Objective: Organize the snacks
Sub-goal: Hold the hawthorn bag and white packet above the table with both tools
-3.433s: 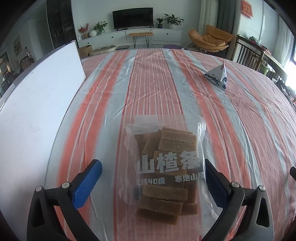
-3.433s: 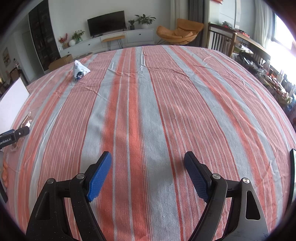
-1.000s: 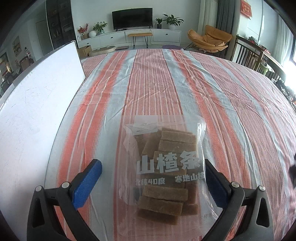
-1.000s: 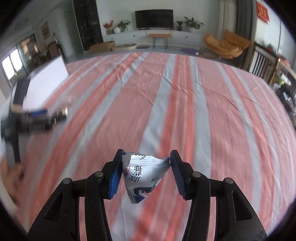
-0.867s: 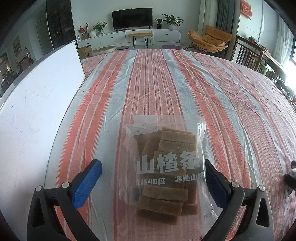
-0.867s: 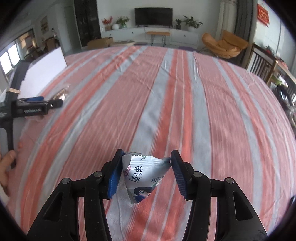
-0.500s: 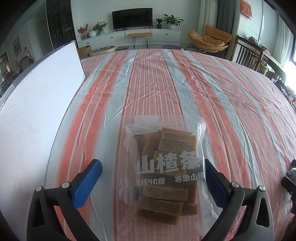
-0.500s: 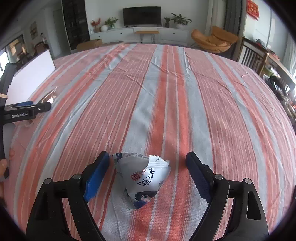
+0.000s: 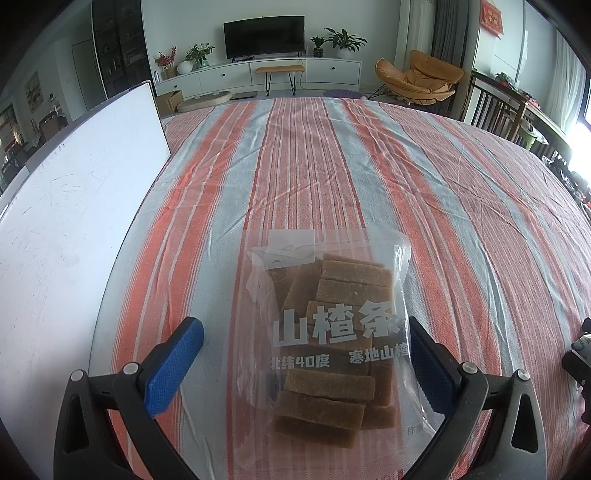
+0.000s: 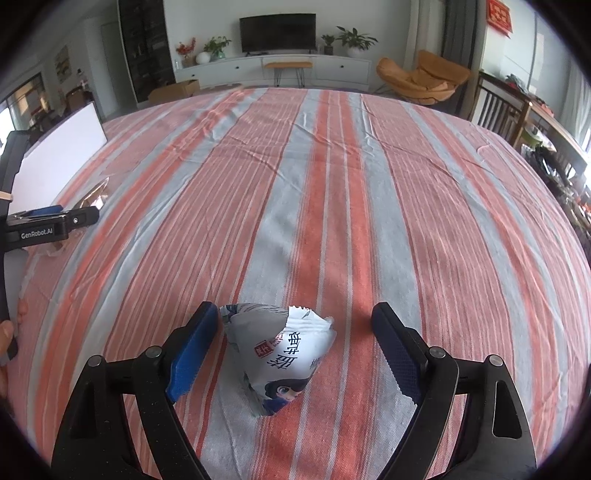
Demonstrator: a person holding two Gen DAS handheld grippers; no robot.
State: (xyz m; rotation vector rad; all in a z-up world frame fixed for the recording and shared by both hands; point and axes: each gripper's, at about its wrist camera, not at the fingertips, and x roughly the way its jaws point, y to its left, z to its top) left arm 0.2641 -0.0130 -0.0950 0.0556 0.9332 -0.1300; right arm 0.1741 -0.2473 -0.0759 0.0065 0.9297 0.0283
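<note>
Left wrist view: left gripper (image 9: pixel 303 354) jaws stand wide around a clear bag of brown snack bars (image 9: pixel 330 339) lying on the striped surface (image 9: pixel 332 166), white board (image 9: pixel 66 229) alongside, TV (image 9: pixel 264 36) beyond. Right wrist view: right gripper (image 10: pixel 291 343) jaws wide, pyramid snack packet (image 10: pixel 280 354) lying between, near the left pad

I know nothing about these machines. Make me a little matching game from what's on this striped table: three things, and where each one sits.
Things:
1. clear bag of brown bars
2. triangular snack packet
3. white board

Places:
A. along the table's left edge
B. between the open left tongs
C. between the open right tongs

Pairs: 1-B, 2-C, 3-A
</note>
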